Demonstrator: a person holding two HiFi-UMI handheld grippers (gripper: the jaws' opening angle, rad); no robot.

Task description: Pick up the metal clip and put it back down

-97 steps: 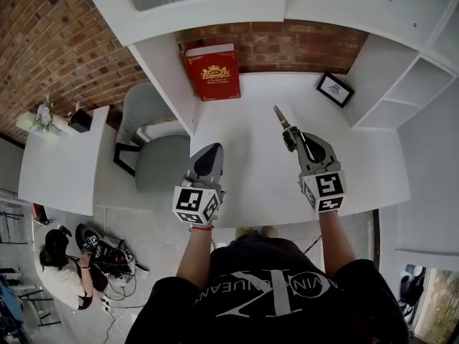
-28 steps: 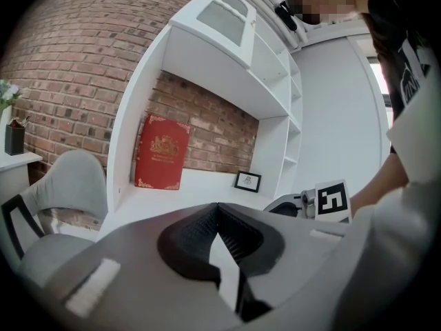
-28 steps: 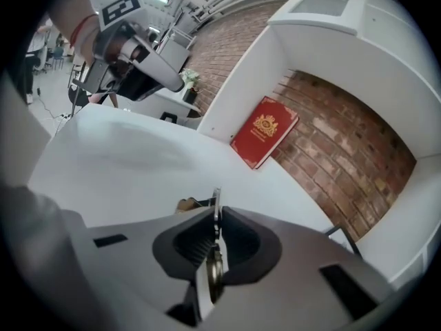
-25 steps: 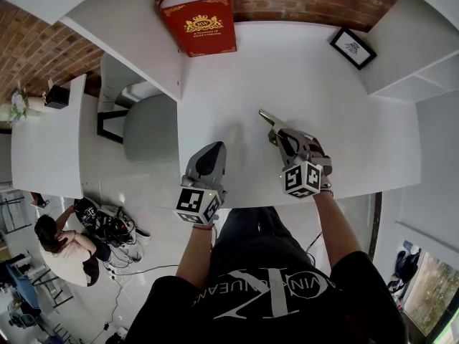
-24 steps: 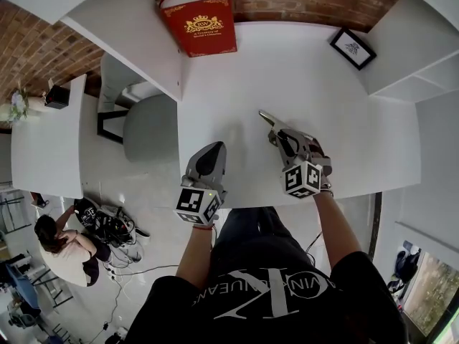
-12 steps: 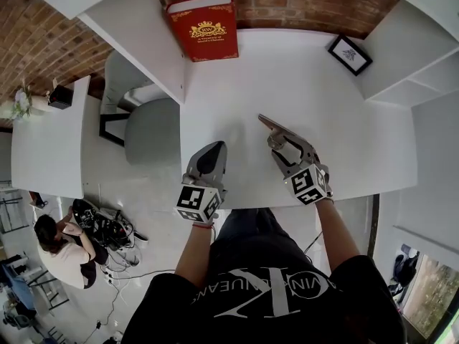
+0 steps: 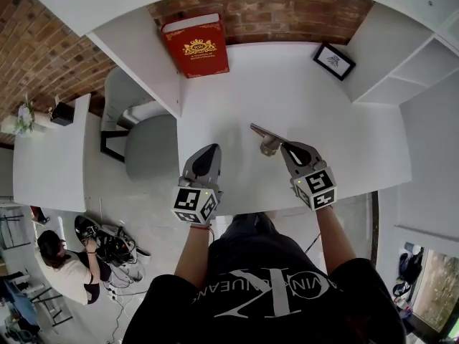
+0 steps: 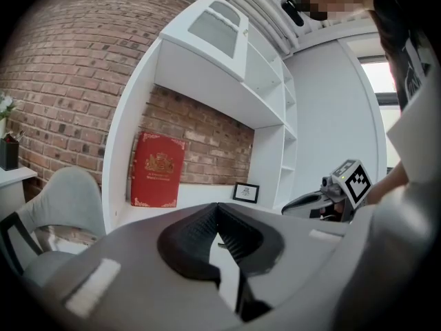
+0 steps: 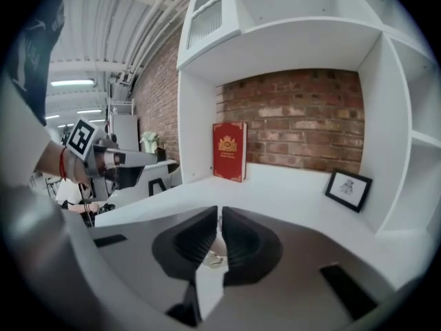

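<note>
The metal clip [image 7: 259, 132], a thin silvery strip, sticks out to the upper left from the tips of my right gripper [image 7: 280, 147] above the white desk [image 7: 287, 92]. The jaws have just been closing, and they pinch the clip's near end. In the right gripper view only a small piece of the clip [image 9: 216, 258] shows between the nearly closed pads. My left gripper [image 7: 208, 153] hovers at the desk's front left edge. In the left gripper view its tips [image 8: 218, 212] meet with nothing between them.
A red book [image 7: 195, 46] leans against the brick wall at the back of the desk. A small framed picture [image 7: 333, 61] stands at the back right, beside white shelving [image 7: 401, 77]. A grey chair [image 7: 143, 145] stands left of the desk. A person [image 7: 54, 253] sits on the floor.
My right gripper has rolled and lifted, and the clip now rides up with it, pointing further left. The left gripper has hardly moved.
</note>
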